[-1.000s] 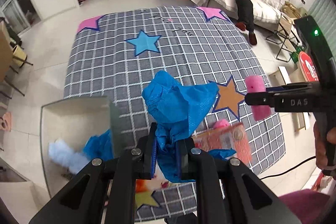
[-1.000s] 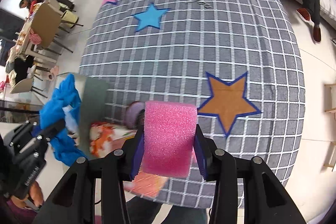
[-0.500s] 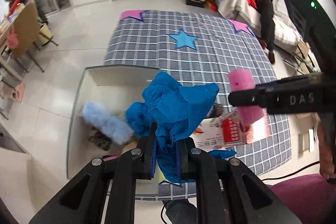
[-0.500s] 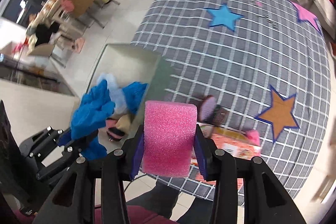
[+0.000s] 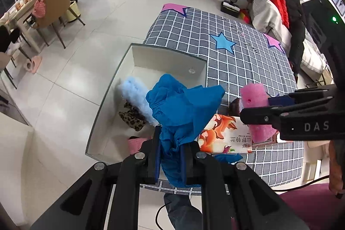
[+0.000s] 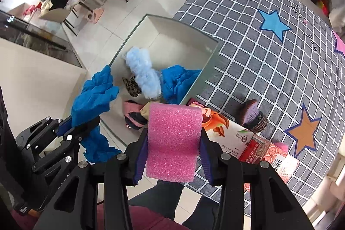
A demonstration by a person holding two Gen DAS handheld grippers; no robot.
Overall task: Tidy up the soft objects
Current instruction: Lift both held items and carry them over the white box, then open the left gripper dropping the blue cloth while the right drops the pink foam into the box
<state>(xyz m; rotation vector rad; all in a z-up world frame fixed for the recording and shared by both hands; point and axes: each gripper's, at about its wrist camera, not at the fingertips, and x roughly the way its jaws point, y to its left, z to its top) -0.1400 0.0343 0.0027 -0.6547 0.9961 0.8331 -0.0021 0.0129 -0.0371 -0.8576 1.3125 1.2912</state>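
The left tool (image 5: 170,156) pinches a crumpled blue cloth (image 5: 183,105) between its fingers, the cloth bunched up above the near edge of the white bin (image 5: 168,57). The right tool (image 6: 173,156) squeezes a pink foam block (image 6: 174,141), held just at 3 o'clock of the bin's near corner and above a printed carton (image 6: 226,128) lying on the checked mat (image 6: 269,61). Inside the bin lie a pale blue fluffy piece (image 6: 143,72), a leopard-print item (image 6: 131,86), another blue cloth (image 6: 179,81) against the 3 o'clock wall, and a pink and black piece (image 6: 132,114) nearest the front. On the mat, at 2 o'clock of the foam, sits a purple and brown knitted item (image 6: 252,115); a red packet (image 6: 271,154) lies beside the carton. Farther off, at 1 o'clock, a blue star (image 6: 273,24) marks the mat.
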